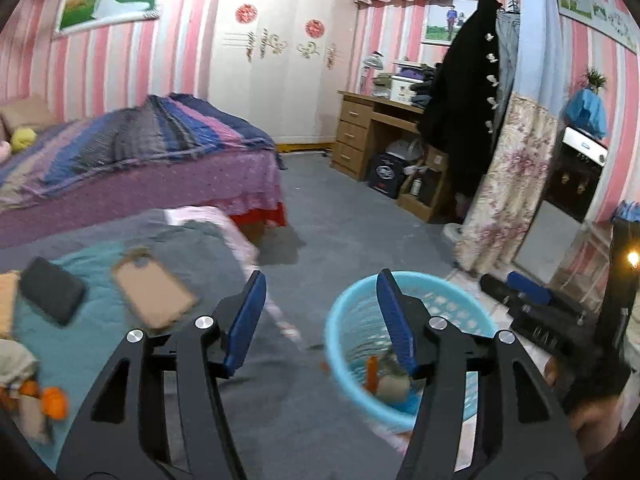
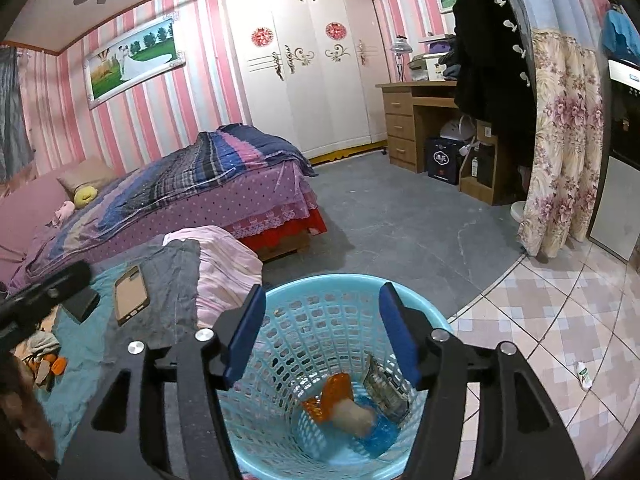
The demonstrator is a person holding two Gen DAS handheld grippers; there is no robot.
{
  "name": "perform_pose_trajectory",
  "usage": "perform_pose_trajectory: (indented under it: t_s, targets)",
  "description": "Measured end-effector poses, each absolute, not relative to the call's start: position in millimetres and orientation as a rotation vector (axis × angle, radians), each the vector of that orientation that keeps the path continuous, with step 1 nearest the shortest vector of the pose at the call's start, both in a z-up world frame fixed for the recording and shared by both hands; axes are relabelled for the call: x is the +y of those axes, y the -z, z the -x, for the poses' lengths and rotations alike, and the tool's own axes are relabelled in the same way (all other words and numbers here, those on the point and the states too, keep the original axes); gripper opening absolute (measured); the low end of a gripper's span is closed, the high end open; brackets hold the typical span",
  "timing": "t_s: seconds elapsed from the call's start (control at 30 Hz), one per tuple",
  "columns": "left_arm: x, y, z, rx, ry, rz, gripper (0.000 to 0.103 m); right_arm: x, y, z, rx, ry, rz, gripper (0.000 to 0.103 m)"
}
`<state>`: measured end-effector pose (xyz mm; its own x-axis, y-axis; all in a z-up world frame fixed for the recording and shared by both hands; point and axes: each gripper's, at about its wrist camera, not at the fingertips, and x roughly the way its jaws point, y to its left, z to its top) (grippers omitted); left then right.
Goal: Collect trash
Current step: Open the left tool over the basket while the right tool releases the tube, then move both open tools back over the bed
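Both hand-held grippers, left (image 1: 320, 320) and right (image 2: 322, 332), are hanging with jaws apart and empty, the right one over the light-blue perforated plastic basket (image 2: 320, 292) on the floor, orange wrappers (image 2: 334, 394) lying inside

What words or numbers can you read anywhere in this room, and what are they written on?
None can be read for sure.
Dark blue box under the desk: white characters, too small to read.
Small bottle on the tiled floor: green label, too small.
Silver wrapper in the blue basket: print blurred.
White appliance at the right edge: blue mark, unreadable.
Red round stickers on the wardrobe: patterns, no clear letters.
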<state>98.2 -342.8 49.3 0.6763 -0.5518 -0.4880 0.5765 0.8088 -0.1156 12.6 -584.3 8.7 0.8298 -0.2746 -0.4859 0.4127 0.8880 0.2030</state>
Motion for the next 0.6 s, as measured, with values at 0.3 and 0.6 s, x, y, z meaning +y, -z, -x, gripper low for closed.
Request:
perform_pose_trajectory:
  t_s: [0.3,0.6]
  targets:
    - [-211.3,-52.1,-91.5,0.494,0.415,-0.076,0.072,-536.2,-16.9,-32.1,0.459,0.306,-0.232,0.082]
    - [-92.3,-44.0,-91.3,0.477,0.229,-0.015,0.083,-466.2,-25.3,-52.6,0.470,0.191,-0.181,0.093]
